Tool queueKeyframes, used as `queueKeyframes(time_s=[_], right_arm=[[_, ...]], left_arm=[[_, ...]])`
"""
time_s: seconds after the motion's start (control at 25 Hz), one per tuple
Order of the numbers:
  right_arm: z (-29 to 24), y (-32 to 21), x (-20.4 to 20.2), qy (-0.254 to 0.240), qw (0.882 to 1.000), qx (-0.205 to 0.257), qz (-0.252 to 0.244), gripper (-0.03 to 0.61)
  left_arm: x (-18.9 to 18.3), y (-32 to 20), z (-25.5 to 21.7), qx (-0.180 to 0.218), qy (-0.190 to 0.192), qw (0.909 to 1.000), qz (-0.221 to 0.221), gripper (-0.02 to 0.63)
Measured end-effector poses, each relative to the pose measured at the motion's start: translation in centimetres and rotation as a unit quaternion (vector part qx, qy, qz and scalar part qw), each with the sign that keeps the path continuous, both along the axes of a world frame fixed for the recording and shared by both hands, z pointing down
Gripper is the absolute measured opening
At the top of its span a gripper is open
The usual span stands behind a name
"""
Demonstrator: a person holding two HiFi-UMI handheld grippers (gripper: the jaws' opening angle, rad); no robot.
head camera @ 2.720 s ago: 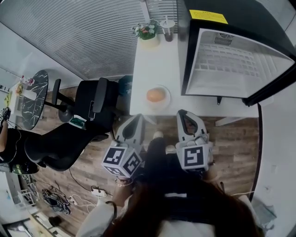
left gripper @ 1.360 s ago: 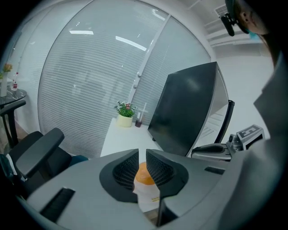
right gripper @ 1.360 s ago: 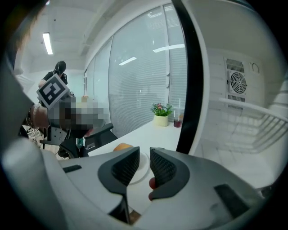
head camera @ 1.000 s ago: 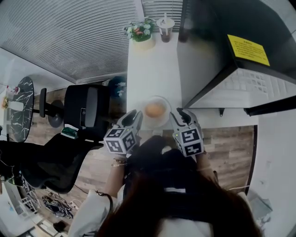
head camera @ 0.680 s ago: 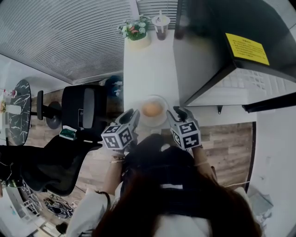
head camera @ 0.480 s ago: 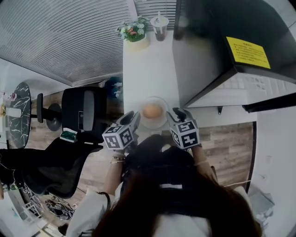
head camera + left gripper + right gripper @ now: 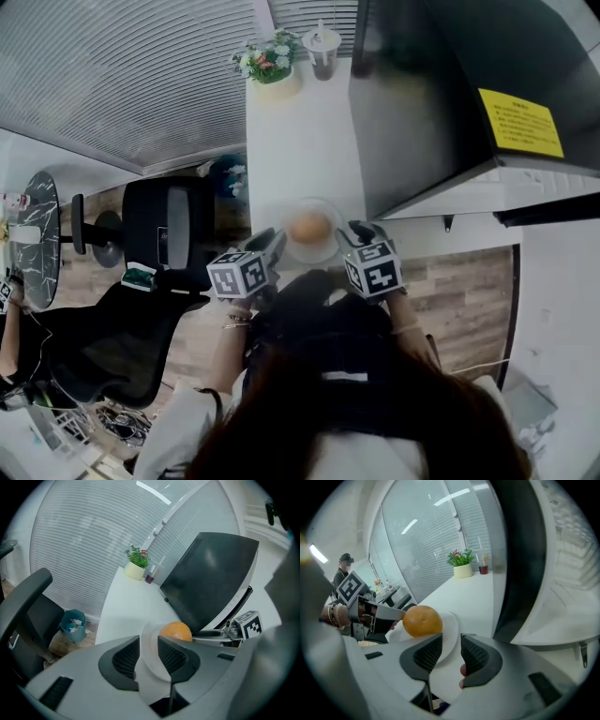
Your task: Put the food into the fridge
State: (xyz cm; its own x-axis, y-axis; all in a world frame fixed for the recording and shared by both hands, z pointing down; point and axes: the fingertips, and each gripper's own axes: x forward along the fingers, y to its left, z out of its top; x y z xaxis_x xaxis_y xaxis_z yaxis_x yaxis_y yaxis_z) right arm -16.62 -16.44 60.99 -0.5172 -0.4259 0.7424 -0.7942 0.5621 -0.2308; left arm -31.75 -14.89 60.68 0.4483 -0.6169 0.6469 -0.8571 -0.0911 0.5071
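Office: black swivel chair (image 7: 167, 234), slatted blinds (image 7: 131, 75), white table (image 7: 300, 141).

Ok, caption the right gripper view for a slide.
Right gripper, jaws apart around the rim of the plate with an orange, open fridge alongside.

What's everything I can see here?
Table: one, white, middle of view.
Plate: one, white, at the table's near edge.
Orange: one, orange, on the plate.
Fridge: one, black, right of the plate, door open.
Potted plant: one, green, table's far end.
Drink cup: one, clear, beside the plant.
Office chair: one, black, left of table.
Bin: one, teal, on the floor.
Left gripper: one, grey, jaws open, just been opening, plate rim between.
Right gripper: one, grey, jaws open, plate rim between.
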Motion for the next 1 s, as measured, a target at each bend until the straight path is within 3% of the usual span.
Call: queueKeyframes(time_s=[0.72, 1.0], right_arm=[[2.2, 0.4, -0.7, -0.02, 0.996, -0.081, 0.023, 0.117], [2.4, 0.3, -0.6, -0.022, 0.995, -0.092, 0.033, 0.117]], left_arm=[[0.8, -0.4, 1.7, -0.037, 0.0, 0.9982, 0.047, 0.126], [0.6, -0.4, 2.1, -0.051, -0.009, 0.9969, 0.06, 0.123]])
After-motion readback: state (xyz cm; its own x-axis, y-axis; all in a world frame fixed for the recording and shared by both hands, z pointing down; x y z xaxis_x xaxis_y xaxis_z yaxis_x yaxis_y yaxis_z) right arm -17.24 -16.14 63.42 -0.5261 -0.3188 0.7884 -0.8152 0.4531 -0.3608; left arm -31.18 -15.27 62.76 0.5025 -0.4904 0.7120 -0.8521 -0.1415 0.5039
